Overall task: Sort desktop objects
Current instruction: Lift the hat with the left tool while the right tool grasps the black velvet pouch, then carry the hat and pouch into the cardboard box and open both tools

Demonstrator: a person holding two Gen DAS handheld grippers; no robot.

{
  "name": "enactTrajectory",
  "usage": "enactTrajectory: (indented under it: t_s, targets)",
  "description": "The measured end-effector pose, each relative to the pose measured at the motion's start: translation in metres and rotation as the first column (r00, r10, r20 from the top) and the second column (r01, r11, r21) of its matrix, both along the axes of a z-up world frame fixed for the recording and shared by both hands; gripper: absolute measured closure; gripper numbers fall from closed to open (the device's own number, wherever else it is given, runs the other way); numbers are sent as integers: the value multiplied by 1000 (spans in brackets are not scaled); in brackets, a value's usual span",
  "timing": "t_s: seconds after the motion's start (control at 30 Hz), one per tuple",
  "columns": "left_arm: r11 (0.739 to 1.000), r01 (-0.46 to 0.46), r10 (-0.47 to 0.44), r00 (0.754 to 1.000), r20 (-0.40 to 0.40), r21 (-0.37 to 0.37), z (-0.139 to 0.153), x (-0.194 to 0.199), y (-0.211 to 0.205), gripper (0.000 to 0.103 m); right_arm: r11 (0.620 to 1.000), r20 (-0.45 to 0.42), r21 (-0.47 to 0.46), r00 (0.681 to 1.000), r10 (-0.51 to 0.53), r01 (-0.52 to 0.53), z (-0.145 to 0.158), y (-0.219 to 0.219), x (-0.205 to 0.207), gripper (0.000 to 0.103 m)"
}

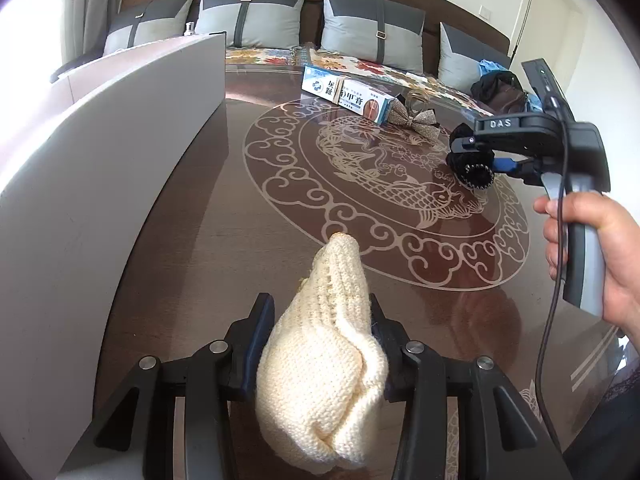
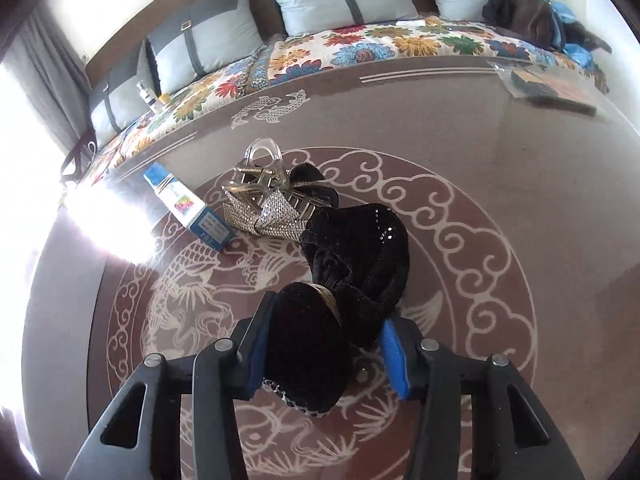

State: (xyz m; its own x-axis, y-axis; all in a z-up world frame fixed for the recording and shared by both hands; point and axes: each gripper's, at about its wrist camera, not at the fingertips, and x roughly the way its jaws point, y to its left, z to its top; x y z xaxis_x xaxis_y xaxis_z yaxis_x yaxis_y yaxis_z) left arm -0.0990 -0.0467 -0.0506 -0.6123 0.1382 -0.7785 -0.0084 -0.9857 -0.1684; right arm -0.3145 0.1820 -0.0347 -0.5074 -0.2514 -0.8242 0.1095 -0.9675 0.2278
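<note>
A cream knitted piece (image 1: pixel 320 360) sits pinched between the fingers of my left gripper (image 1: pixel 320 300), above the dark patterned table (image 1: pixel 208 216). A black velvet hair bow (image 2: pixel 352 256) with small sparkles lies at the table's middle. My right gripper (image 2: pixel 328 312) is closed around the bow's near lobe, with both blue pads against the fabric. In the left wrist view the right gripper (image 1: pixel 480 156) holds the black velvet hair bow (image 1: pixel 472 168) at the right, and a person's hand (image 1: pixel 600 248) grips its handle.
A silver glitter bow on a clear claw clip (image 2: pixel 272 208) touches the black bow's far side. A blue-and-white carton (image 2: pixel 192 208) lies left of it. A tall grey panel (image 1: pixel 120 140) stands along the table's left. A flat packet (image 2: pixel 540 84) rests far right, with a cushioned sofa (image 2: pixel 360 48) behind.
</note>
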Motion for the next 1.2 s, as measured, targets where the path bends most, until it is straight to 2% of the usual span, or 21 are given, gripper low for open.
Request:
enactTrajectory:
  t_s: [0.07,0.23,0.33,0.47,0.53,0.6,0.63,0.7,0.8,0.83,0.87,0.9,1.0,1.1,1.2]
  targets:
    - [999,-1,1,1000,-11,34,6,4,0,59,996,-16,-38,996,85,-86,5,13,25,55]
    - [993,-4,13,997,-78,118,37,15,-5,60,972,-46,-24,972,231,-232,19,30,97,55]
    - [988,-14,31,993,-113,151,60,21,-16,60,957,-76,-24,955,288,-290,32,17,123,55]
    - [987,29,-16,996,-84,157,71,27,-28,59,929,-142,1,919,367,-371,59,-14,147,55]
    - [992,49,-42,997,-58,118,69,31,-28,56,922,-169,-4,909,380,-387,70,-25,158,55]
    - [993,69,-67,998,-19,97,59,32,-25,32,918,-188,-2,902,389,-397,77,-30,170,55]
    - [993,74,-74,997,0,93,52,33,-23,29,916,-193,2,899,394,-401,80,-32,174,55]
    - [991,94,-96,995,22,96,40,35,-16,28,914,-198,14,895,399,-404,82,-34,184,55]
    - [995,93,-96,994,55,45,19,32,-3,28,914,-202,34,893,402,-404,86,-32,195,55]
    - [995,92,-93,994,62,30,14,30,1,28,913,-200,41,892,405,-405,88,-31,197,55]
    - [996,88,-90,994,63,25,9,29,2,43,912,-198,49,891,409,-408,89,-30,200,55]
    - [996,84,-85,994,67,26,7,27,2,68,910,-195,57,890,413,-410,90,-30,202,55]
    - [996,69,-70,997,21,58,19,32,-4,68,906,-191,76,886,423,-417,95,-30,205,55]
    - [993,64,-59,997,-50,95,54,47,-16,68,897,-199,91,875,441,-432,103,-38,209,55]
    - [991,34,-19,992,-122,128,96,64,-48,68,885,-212,75,860,464,-459,114,-61,210,55]
